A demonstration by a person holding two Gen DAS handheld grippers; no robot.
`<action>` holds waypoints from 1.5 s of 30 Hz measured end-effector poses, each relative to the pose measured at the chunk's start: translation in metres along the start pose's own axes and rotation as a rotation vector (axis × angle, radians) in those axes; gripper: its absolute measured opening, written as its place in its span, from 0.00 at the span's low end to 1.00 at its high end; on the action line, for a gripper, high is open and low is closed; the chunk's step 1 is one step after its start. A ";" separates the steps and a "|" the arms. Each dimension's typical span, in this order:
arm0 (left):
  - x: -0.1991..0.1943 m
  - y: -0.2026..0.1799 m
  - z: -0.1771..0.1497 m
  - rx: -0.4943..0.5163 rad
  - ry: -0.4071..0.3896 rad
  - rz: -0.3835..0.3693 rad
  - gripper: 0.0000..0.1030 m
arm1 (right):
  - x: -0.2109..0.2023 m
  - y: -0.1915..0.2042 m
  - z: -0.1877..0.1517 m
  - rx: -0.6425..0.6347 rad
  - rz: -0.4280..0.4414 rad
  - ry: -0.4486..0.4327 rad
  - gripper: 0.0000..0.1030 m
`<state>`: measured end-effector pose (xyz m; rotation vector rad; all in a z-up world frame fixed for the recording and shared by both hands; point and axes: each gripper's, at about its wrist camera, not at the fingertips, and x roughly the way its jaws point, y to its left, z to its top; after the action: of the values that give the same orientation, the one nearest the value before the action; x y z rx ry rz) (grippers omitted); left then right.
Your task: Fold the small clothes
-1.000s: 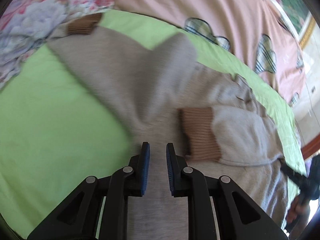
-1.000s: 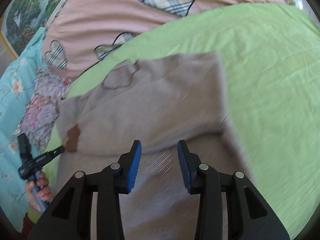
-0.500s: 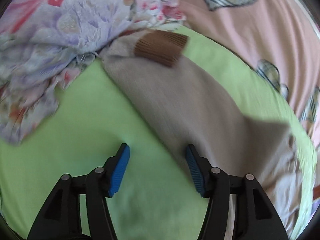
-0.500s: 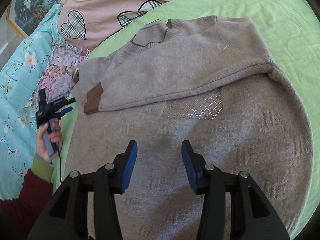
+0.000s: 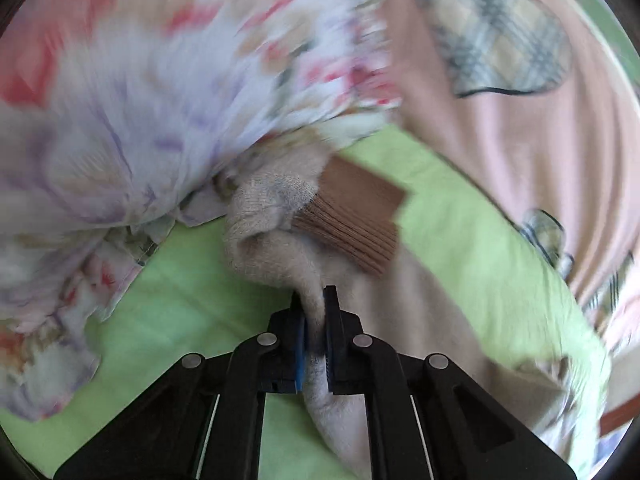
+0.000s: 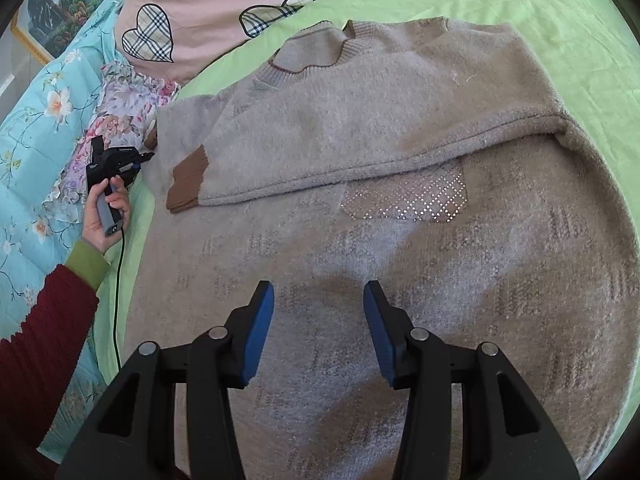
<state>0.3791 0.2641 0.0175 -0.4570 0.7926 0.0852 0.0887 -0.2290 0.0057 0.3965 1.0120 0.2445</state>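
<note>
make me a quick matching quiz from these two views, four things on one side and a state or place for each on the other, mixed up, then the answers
Things:
1. left gripper
2. right gripper
3. folded sleeve's brown cuff
4. plaid hearts

States or places:
A. open, above the sweater's body
B. printed on the pink bedding
C. shut on the beige sleeve
D. lying on the sweater's front

Pairs: 1-C, 2-A, 3-D, 4-B

The sweater lies on the green sheet; the pinched sleeve ends near the floral fabric.

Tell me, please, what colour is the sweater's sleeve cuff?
Brown, ribbed cuff on a beige sweater; clearest in the left wrist view.
</note>
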 end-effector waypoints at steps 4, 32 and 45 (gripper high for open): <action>-0.058 -0.047 -0.027 0.081 -0.075 -0.112 0.05 | -0.003 0.004 -0.002 -0.007 0.009 -0.009 0.47; -0.069 -0.285 -0.274 0.701 0.206 -0.389 0.32 | -0.073 -0.052 -0.004 0.159 -0.037 -0.204 0.47; -0.118 -0.152 -0.232 0.568 0.092 -0.153 0.48 | -0.009 0.060 0.034 -0.331 -0.034 -0.144 0.61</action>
<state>0.1780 0.0396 0.0144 0.0194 0.8285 -0.3003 0.1124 -0.1855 0.0545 0.0938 0.8185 0.3420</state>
